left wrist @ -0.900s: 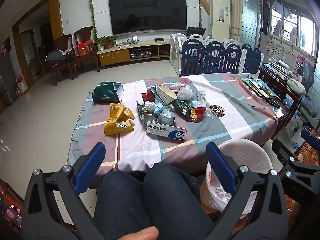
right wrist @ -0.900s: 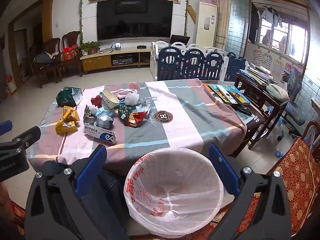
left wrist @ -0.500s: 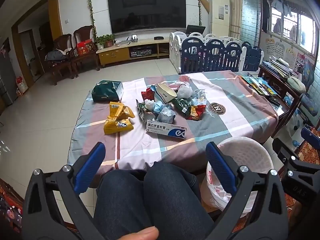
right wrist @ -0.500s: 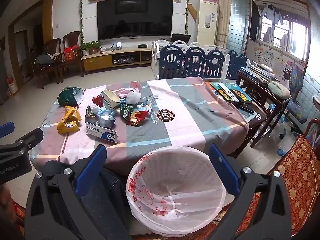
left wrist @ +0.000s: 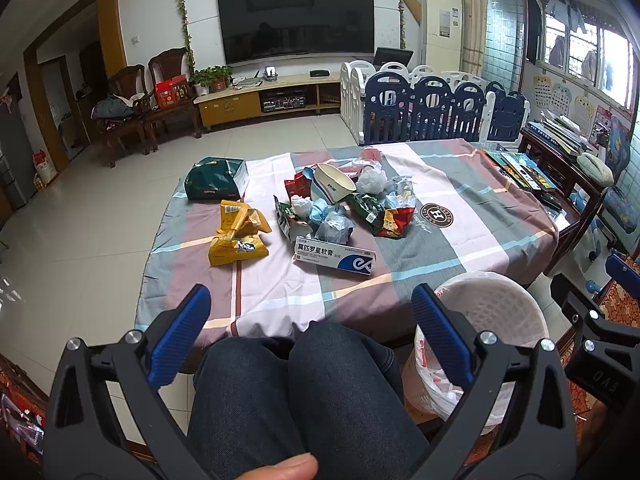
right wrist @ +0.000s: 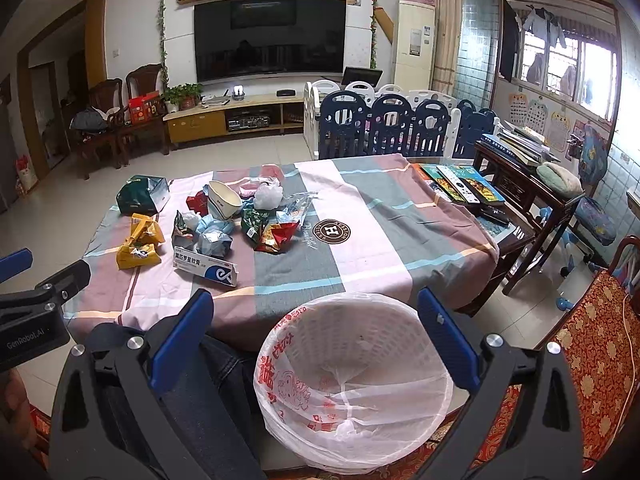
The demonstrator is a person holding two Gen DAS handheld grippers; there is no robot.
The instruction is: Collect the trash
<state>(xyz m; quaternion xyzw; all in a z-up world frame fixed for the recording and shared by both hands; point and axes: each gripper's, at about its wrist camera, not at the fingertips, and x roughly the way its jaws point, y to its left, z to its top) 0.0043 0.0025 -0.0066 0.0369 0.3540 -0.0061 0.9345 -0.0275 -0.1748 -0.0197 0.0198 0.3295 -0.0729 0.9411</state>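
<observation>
A pile of trash lies on the striped tablecloth [left wrist: 472,216]: yellow snack bags [left wrist: 238,236], a white ointment box [left wrist: 334,255], a red-green wrapper [left wrist: 394,220], crumpled bags [left wrist: 334,226] and a paper bowl [left wrist: 334,188]. A white bin [right wrist: 352,384] lined with a plastic bag stands at the table's near edge. My left gripper [left wrist: 310,328] is open and empty above the person's knees. My right gripper [right wrist: 316,328] is open and empty above the bin. The pile shows in the right wrist view too, around the ointment box [right wrist: 205,267].
A dark green box [left wrist: 216,179] sits at the table's far left. Books [right wrist: 460,184] lie on the right side. A wooden side table [right wrist: 532,192] and a red patterned chair [right wrist: 600,344] stand to the right. A playpen fence [right wrist: 400,124] is behind.
Both grippers have risen and edged slightly forward toward the table; the table and bin sit a little lower in view. Both stay open and empty.
</observation>
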